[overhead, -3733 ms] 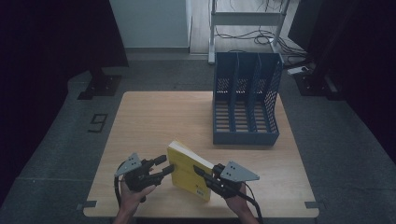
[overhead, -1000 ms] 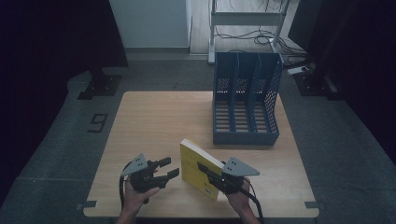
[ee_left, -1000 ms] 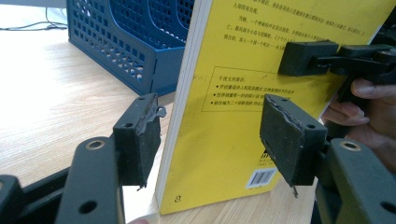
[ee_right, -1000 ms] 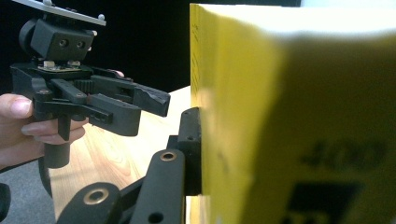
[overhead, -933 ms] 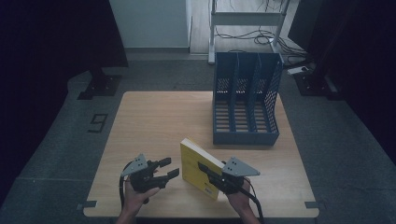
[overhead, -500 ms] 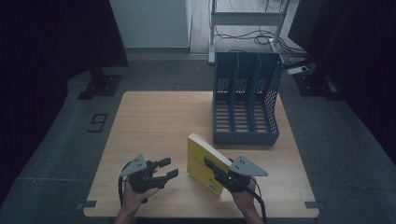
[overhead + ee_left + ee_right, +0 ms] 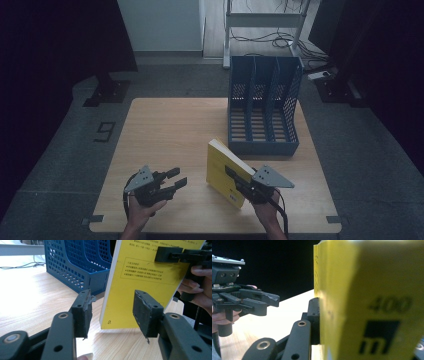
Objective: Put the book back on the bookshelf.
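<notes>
High view, yellow book nearer file rack

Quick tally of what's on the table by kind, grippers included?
Yellow book, upright, clamped in the right gripper: 1
Blue file rack with three slots: 1
Grippers: 2, right gripper and left gripper, jaws apart with nothing between them, just been closing
Total: 4

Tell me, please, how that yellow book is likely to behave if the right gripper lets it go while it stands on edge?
The yellow book stands on edge and tilted, so it would probably tip flat. Its thick page block suggests stiffness and some weight. The right gripper grips one end only, so it may pivot.
</notes>
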